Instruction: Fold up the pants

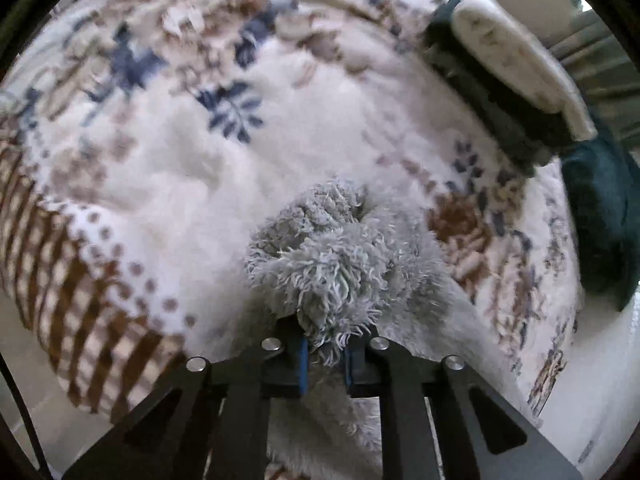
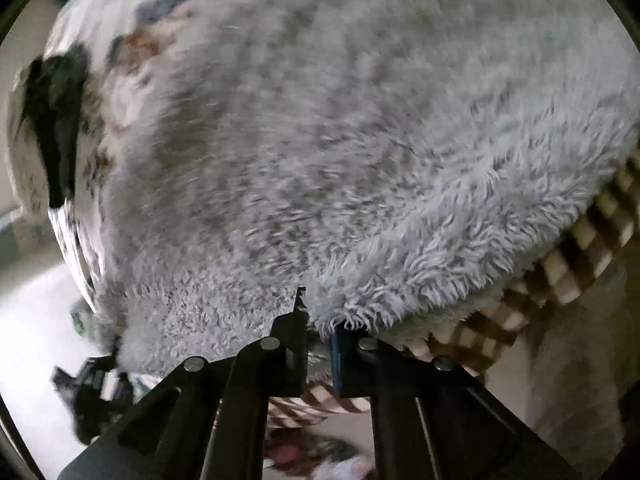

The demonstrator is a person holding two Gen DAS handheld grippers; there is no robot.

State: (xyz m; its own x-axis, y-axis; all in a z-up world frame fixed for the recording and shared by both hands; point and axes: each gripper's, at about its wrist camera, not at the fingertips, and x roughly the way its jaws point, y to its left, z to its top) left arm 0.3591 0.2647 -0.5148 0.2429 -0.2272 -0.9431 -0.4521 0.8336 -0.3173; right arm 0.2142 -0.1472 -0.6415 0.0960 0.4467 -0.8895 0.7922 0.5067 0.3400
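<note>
Left gripper (image 1: pixel 325 354) is clenched on a bunched tuft of the shaggy pale grey-blue fleece pants (image 1: pixel 336 256), lifting it above the white floral-patterned plush blanket (image 1: pixel 168 160). Right gripper (image 2: pixel 319 344) has its jaws pinched on the pants' (image 2: pixel 360 140) fluffy edge, fabric spreading wide ahead over the blanket's brown checked border (image 2: pixel 580 256)

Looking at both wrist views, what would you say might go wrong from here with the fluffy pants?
The left tongs pinch only a bunched tuft of the grey fluffy pants, so the pile could slip free. The right tongs grip just the edge, near the patterned blanket, and might snag it.
</note>
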